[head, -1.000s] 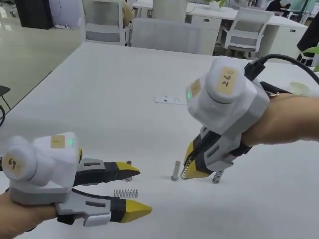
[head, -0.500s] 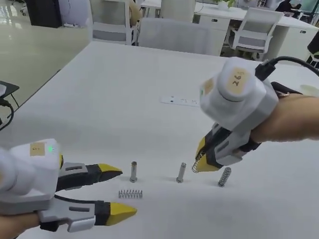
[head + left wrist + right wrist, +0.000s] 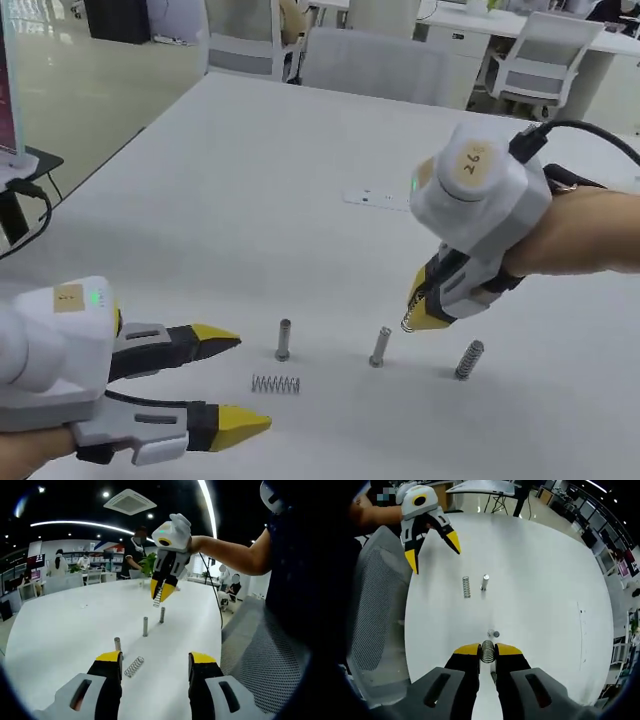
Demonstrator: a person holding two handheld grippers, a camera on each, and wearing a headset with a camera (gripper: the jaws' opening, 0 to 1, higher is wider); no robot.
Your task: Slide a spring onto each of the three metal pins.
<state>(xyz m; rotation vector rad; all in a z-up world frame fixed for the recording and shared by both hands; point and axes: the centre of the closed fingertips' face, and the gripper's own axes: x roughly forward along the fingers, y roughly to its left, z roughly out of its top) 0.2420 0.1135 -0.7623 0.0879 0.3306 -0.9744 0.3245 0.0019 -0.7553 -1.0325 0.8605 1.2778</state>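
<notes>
Three metal pins stand on the white table: a bare left pin [image 3: 284,339], a bare middle pin [image 3: 380,346] and a right pin [image 3: 468,360] wearing a spring. A loose spring [image 3: 276,384] lies flat in front of the left pin. My right gripper [image 3: 424,311] is shut on a spring [image 3: 487,651], hovering just above and right of the middle pin [image 3: 493,633]. My left gripper [image 3: 228,383] stands open near the table's front left, its yellow tips a short way left of the loose spring [image 3: 133,666].
A small white strip [image 3: 377,200] lies on the table behind the pins. Office chairs [image 3: 372,66] and desks stand past the far table edge. A person's arm and mesh chair [image 3: 260,645] sit to the right in the left gripper view.
My right gripper has lifted with its spring from table level beside the middle pin to above it. The left gripper holds about where it was; the head camera has shifted.
</notes>
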